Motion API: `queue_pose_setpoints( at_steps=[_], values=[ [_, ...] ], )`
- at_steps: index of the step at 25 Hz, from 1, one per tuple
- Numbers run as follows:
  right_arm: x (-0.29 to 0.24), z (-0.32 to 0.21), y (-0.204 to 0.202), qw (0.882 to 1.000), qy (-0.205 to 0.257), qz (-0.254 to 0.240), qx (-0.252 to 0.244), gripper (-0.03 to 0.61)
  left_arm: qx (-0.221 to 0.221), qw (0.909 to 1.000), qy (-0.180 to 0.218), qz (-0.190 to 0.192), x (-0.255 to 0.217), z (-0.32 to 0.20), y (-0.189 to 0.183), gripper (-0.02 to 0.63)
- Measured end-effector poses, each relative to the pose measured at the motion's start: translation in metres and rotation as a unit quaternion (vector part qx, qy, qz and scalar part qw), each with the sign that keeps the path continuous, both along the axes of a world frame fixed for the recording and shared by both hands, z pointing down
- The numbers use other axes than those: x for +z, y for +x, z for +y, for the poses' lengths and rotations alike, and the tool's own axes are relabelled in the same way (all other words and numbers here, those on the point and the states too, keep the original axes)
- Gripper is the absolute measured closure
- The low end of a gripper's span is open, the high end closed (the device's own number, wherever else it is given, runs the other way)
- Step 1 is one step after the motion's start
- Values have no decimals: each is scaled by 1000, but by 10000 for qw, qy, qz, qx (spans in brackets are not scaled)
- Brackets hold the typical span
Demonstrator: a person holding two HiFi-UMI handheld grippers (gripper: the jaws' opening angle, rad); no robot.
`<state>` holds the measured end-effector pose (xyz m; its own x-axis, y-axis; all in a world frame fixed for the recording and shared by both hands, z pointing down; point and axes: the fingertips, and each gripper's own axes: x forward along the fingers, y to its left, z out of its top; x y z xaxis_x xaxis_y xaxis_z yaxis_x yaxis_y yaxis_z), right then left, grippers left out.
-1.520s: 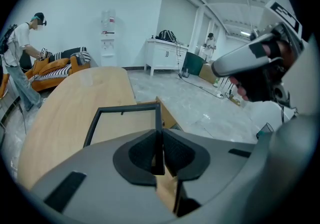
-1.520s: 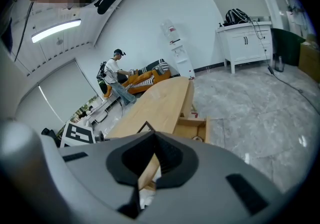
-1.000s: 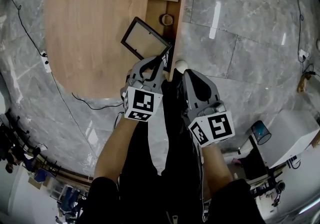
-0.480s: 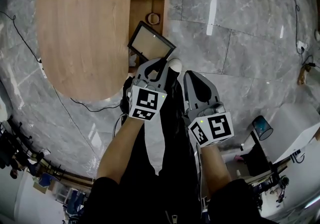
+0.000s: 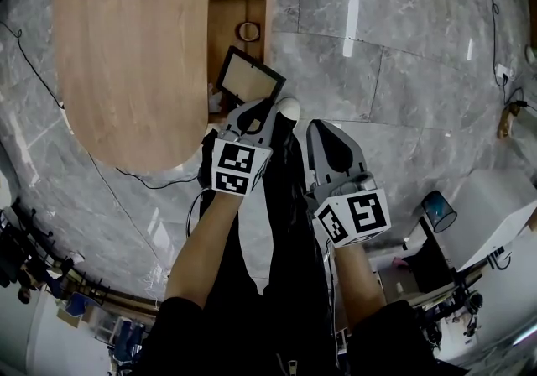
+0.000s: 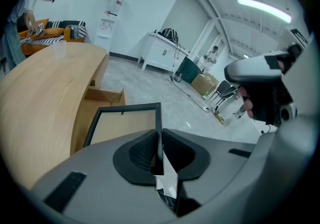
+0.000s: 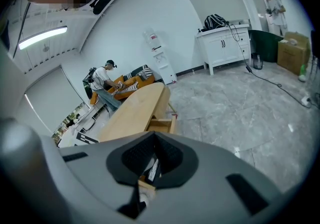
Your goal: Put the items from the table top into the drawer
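Observation:
A black picture frame [image 5: 249,80] with a tan back hangs tilted over the near end of the open wooden drawer [image 5: 268,22]. My left gripper [image 5: 262,107] is shut on its near rim. In the left gripper view the frame [image 6: 125,123] stands just ahead, and the left gripper [image 6: 159,155] pinches its right edge. A ring-shaped roll [image 5: 247,31] lies in the drawer. My right gripper [image 5: 319,127] hovers over the floor to the right of the drawer, shut, with no item seen in it. In the right gripper view the right gripper [image 7: 154,163] points toward the drawer [image 7: 162,123].
The oval wooden table [image 5: 126,47] fills the left, with the drawer projecting from its right side. A black cable [image 5: 151,177] trails on the marble floor below it. The person's white shoe [image 5: 289,106] is beside the frame. A blue bin [image 5: 438,213] and white cabinet [image 5: 495,215] stand at right.
My left gripper has carried the frame off the table's edge to above the drawer's near end, lowering and rolling it. The right gripper shifted slightly alongside.

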<state>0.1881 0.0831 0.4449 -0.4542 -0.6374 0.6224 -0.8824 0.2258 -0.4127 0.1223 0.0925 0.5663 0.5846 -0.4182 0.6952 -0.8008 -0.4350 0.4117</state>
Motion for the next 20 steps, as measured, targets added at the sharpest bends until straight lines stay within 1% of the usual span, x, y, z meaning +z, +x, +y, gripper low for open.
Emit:
queue_pose_setpoints(
  at_steps=[12,20],
  values=[
    [11,8,-14,9998,-151,3,-129,569,-259,9987,-385,-186,44,18,-34,564],
    [16,9,-23,9995,-210,18,-251,569,-628,9953,-699,-250,70,22,-49,563]
  ],
)
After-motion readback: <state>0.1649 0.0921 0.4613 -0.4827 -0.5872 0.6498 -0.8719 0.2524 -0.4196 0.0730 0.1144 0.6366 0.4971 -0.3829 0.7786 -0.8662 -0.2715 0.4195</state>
